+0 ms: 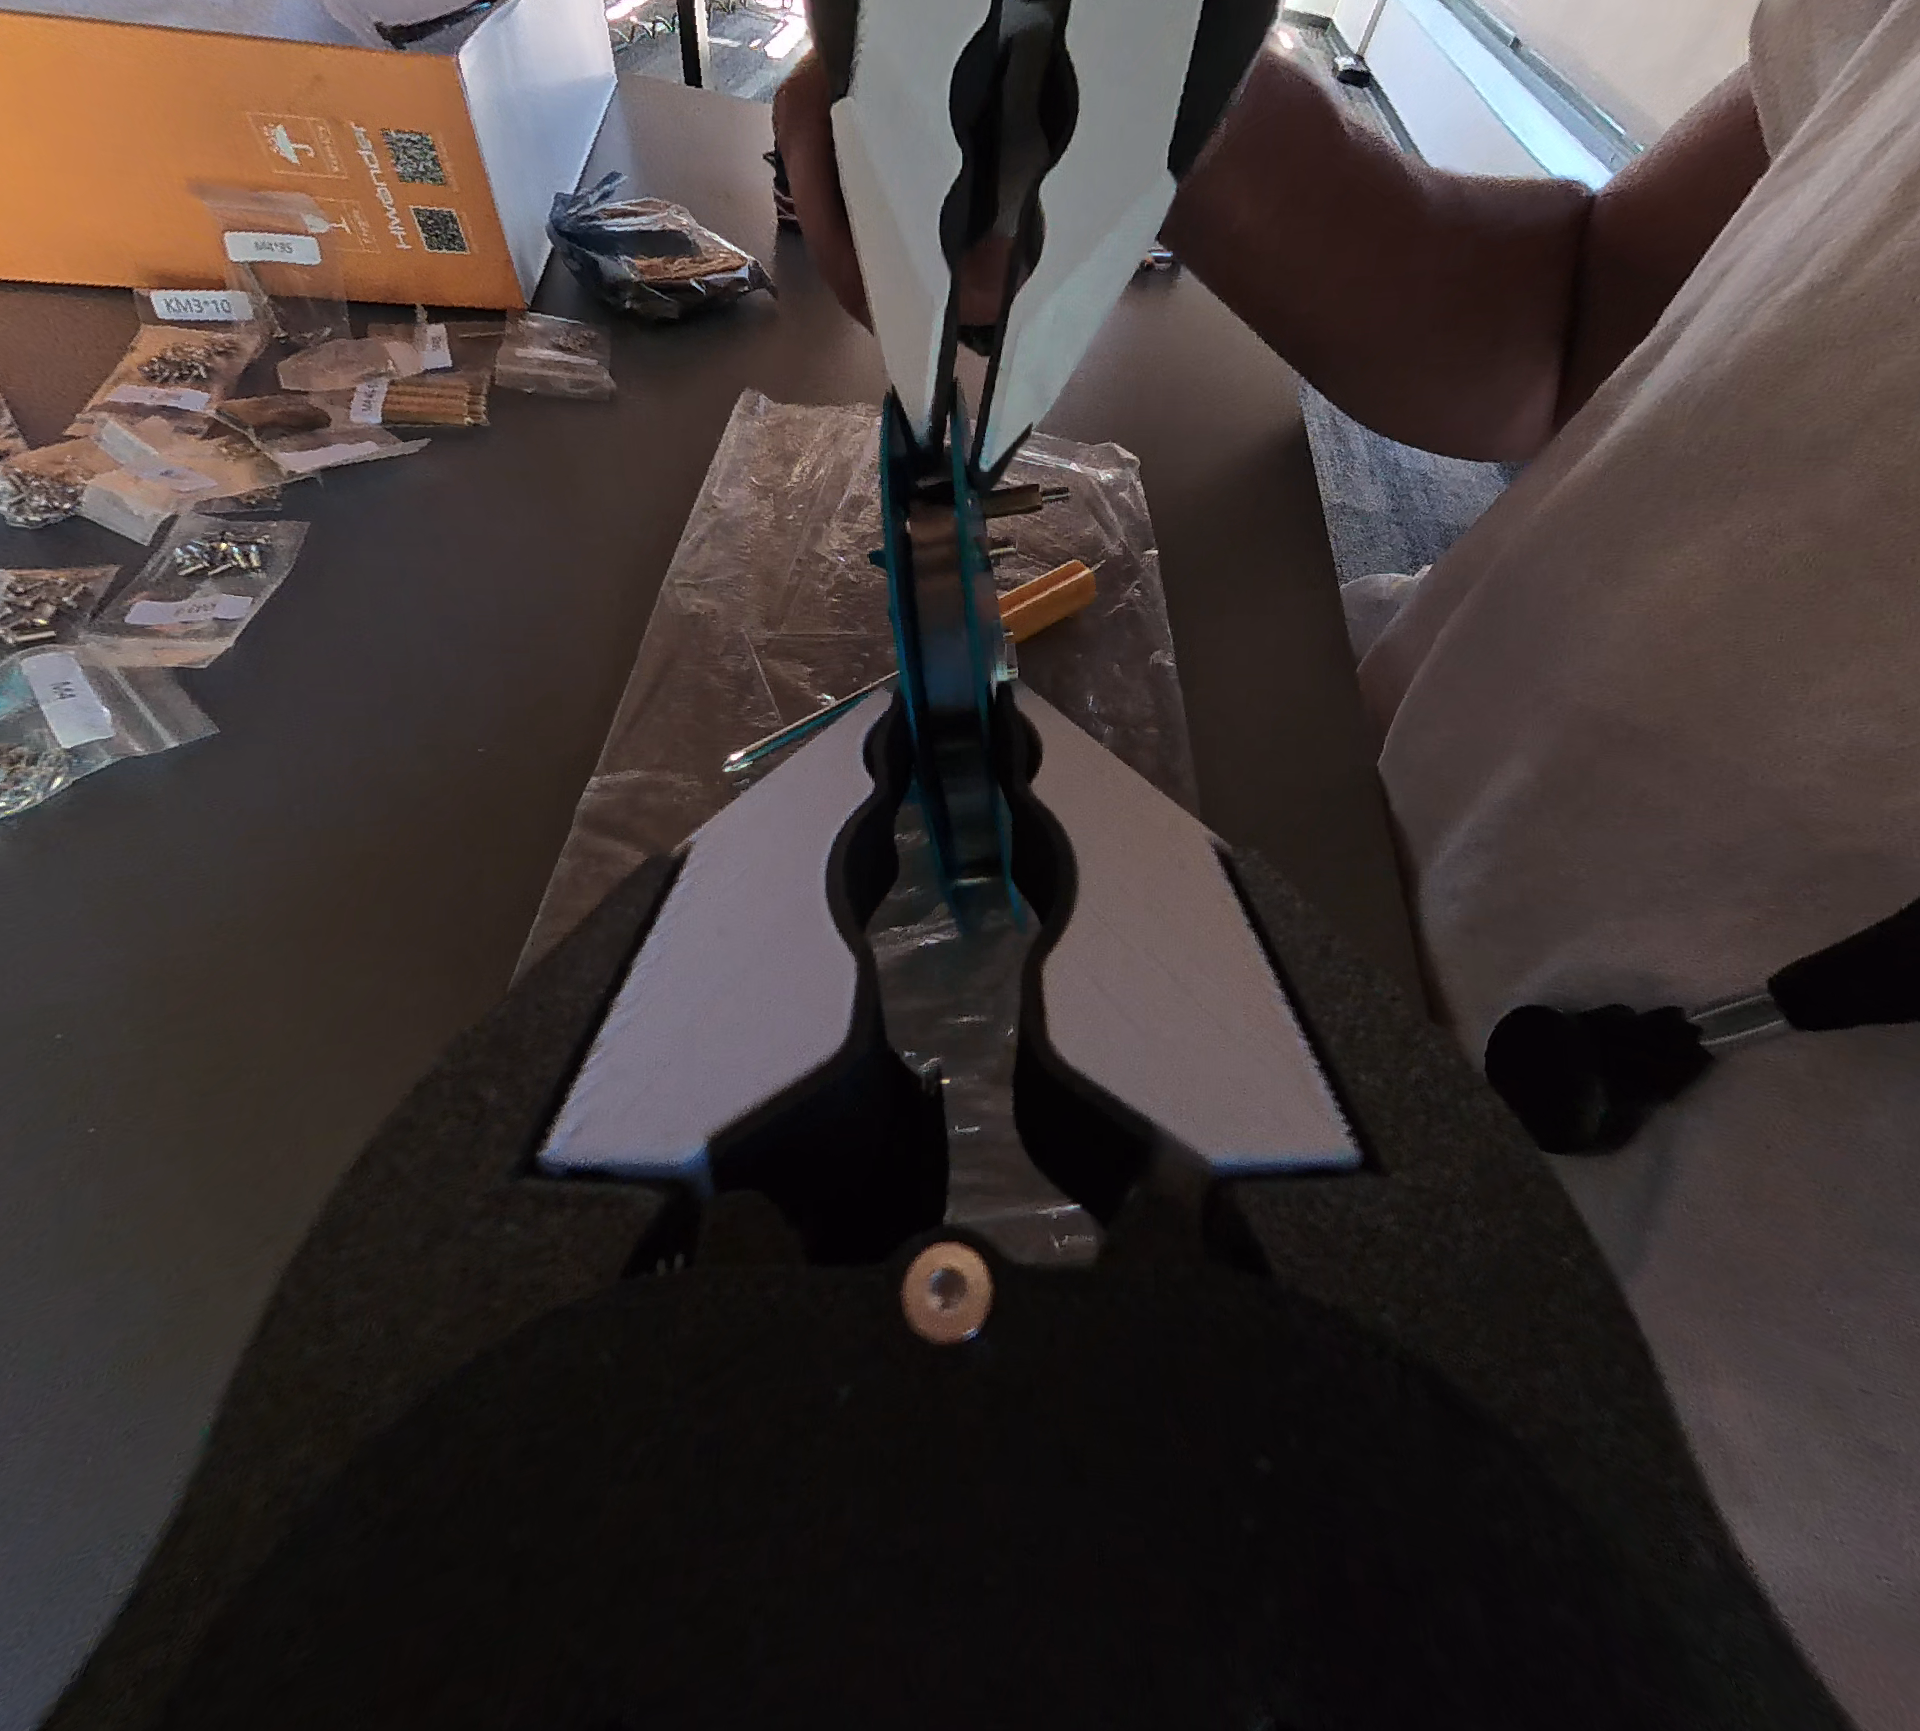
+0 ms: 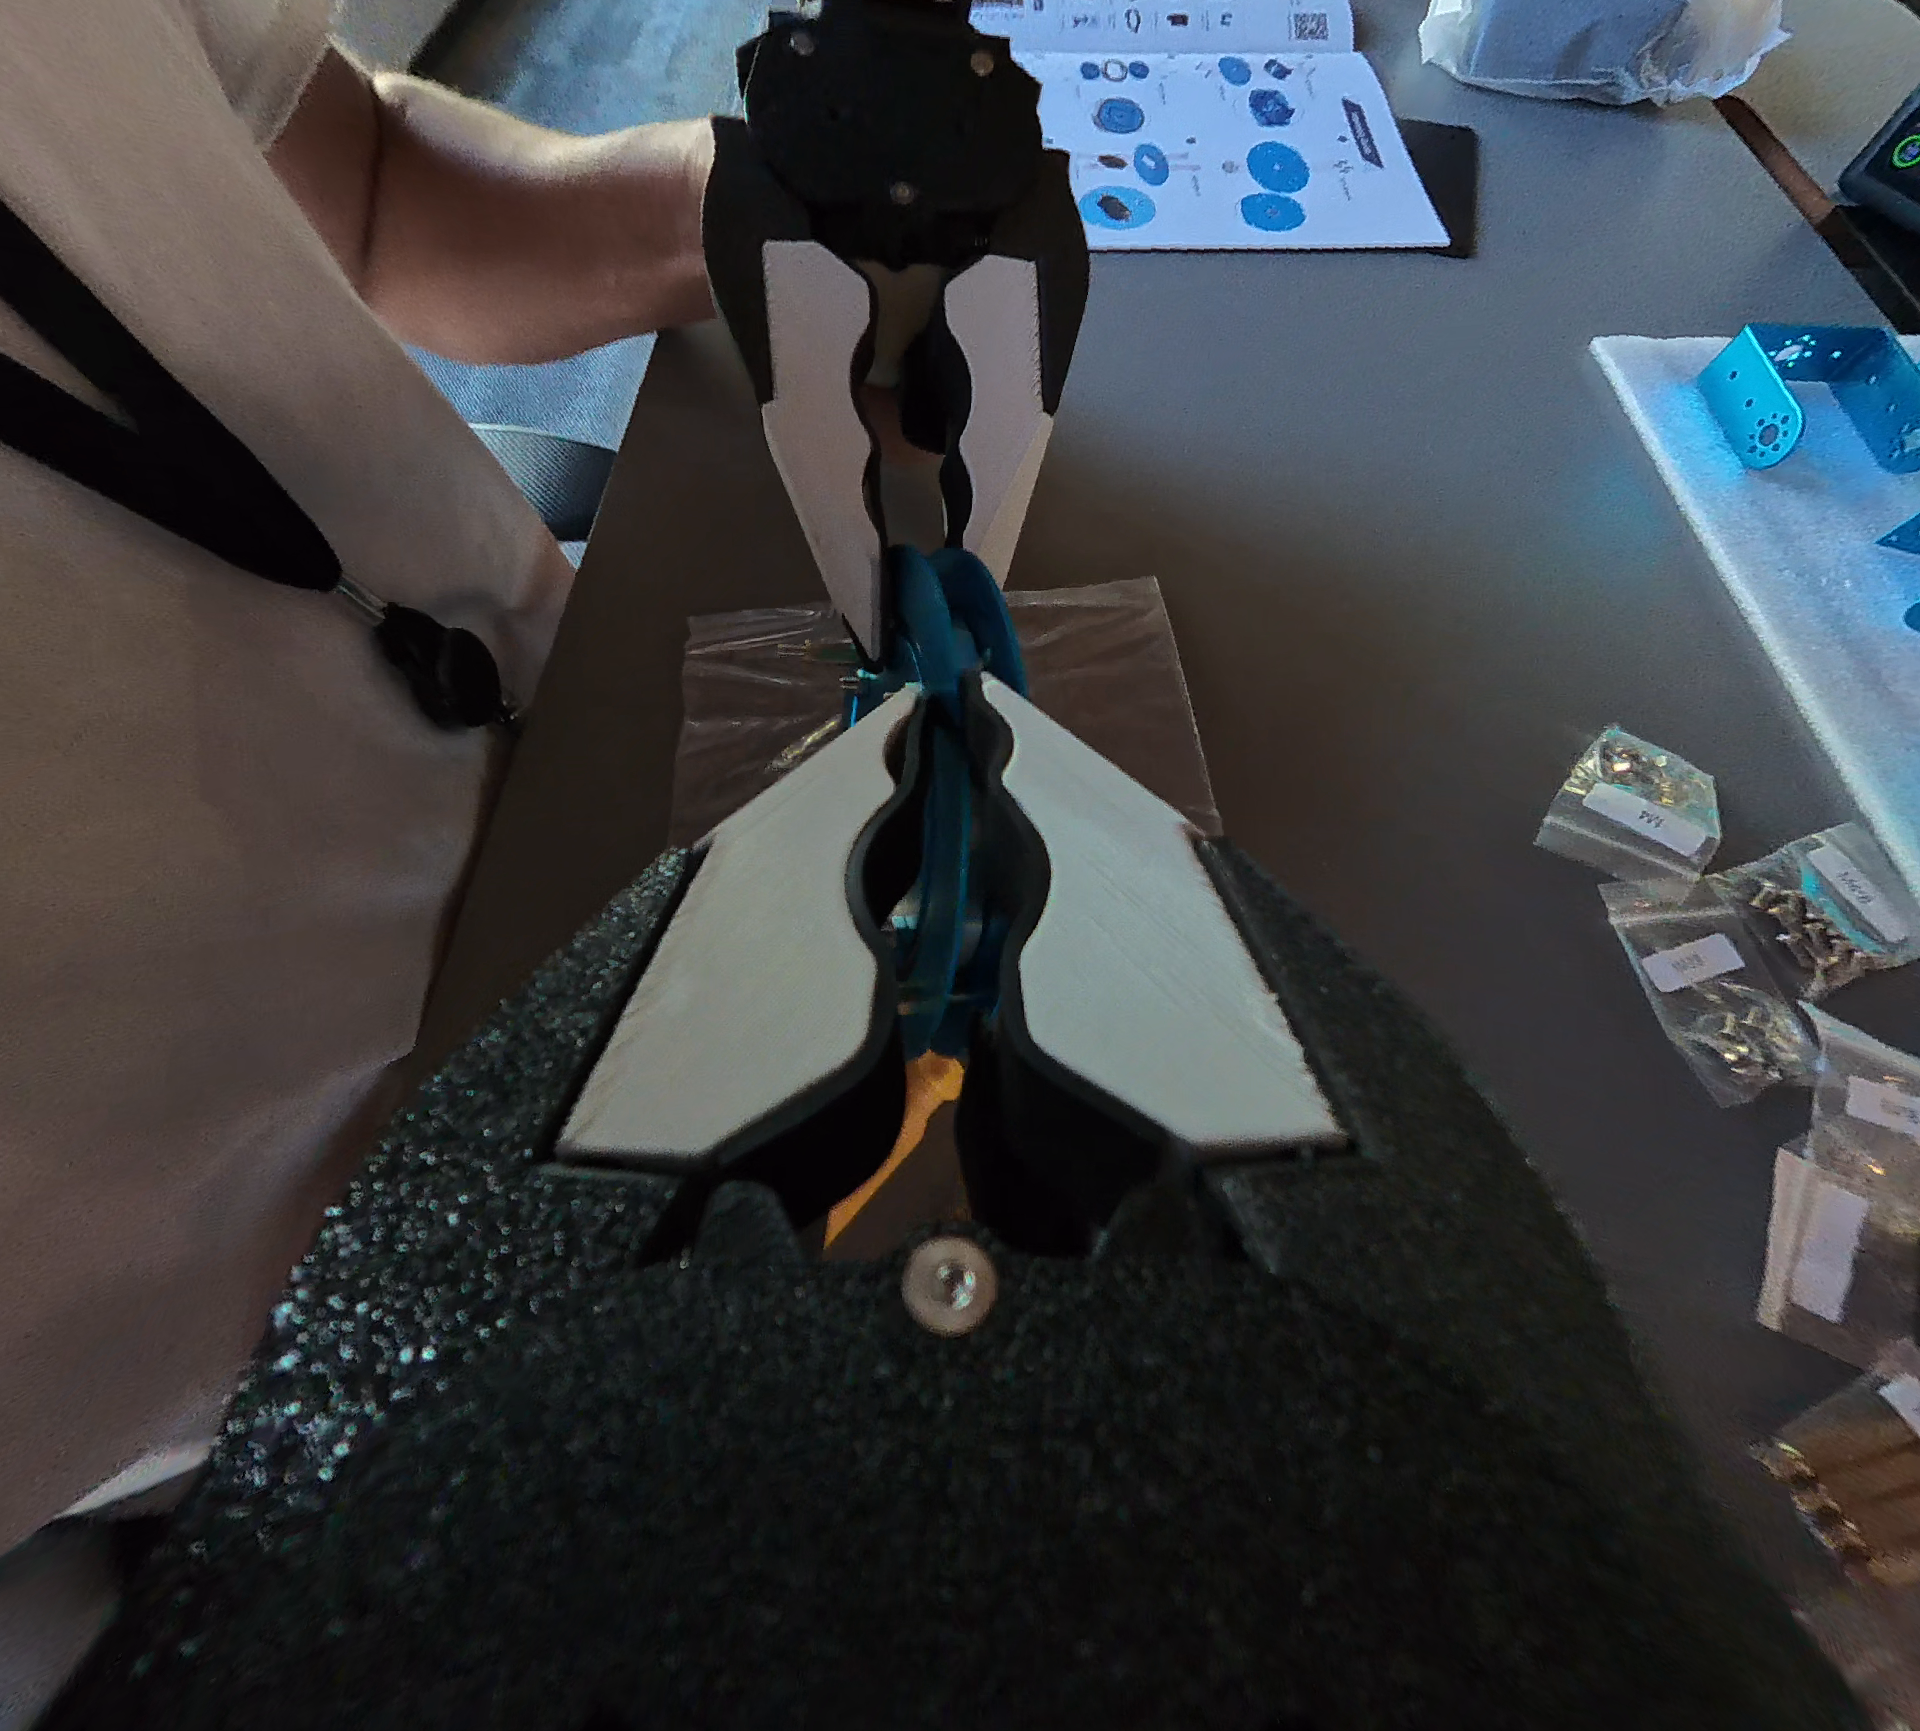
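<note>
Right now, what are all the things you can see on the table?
Blue disc assembly: one, blue, held on edge between both claws, above the plastic sheet.
Plastic sheet: one, clear, on the table's middle.
Screwdriver: one, orange handle, on the sheet.
Screw bags: many, clear, scattered on the dark table.
Box: one, orange and white, far corner.
Booklet: one, white with blue pictures, open.
Blue bracket: one, on a white foam pad.
Wrapped block: one, grey, in white wrapping.
Left claw: shut on the disc assembly.
Right claw: shut on its opposite edge.
</note>
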